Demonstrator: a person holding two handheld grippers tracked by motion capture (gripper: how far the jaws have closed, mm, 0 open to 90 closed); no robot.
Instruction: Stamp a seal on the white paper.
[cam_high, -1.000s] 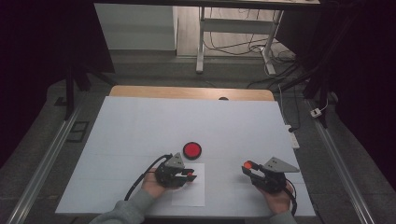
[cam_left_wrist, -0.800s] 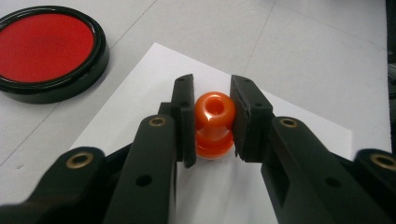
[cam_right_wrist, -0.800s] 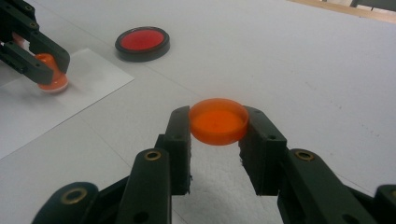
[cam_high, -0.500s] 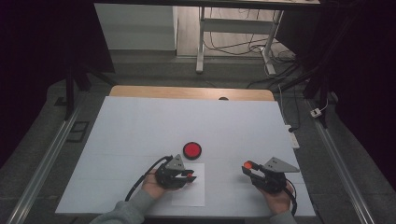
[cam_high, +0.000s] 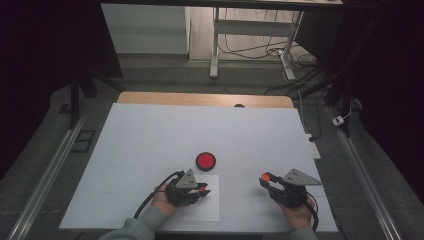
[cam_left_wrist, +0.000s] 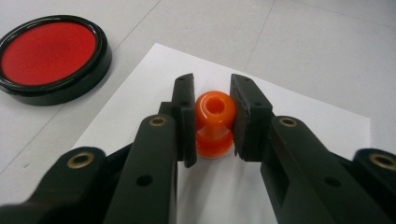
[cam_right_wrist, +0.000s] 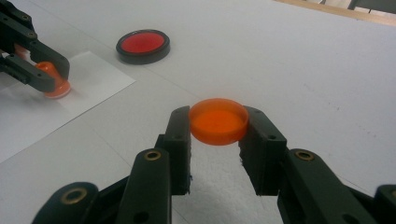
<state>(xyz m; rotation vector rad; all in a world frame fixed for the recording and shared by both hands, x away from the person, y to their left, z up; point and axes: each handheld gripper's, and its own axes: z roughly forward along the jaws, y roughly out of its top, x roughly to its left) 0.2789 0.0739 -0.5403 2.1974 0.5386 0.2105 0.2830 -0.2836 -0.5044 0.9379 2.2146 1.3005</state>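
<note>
Two grippers low over the white table (cam_high: 150, 130). Right gripper (cam_right_wrist: 218, 140) pinches an empty orange cap (cam_right_wrist: 218, 120). Left gripper (cam_left_wrist: 212, 119) clamps an orange knob (cam_left_wrist: 214, 123) resting on a paper sheet (cam_left_wrist: 308, 116). Beyond, black dish (cam_high: 205, 160), red inside.

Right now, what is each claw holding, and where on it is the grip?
The left claw clamps an orange knobbed piece by its sides, standing on white paper. The right claw holds an orange disc by opposite edges.
</note>
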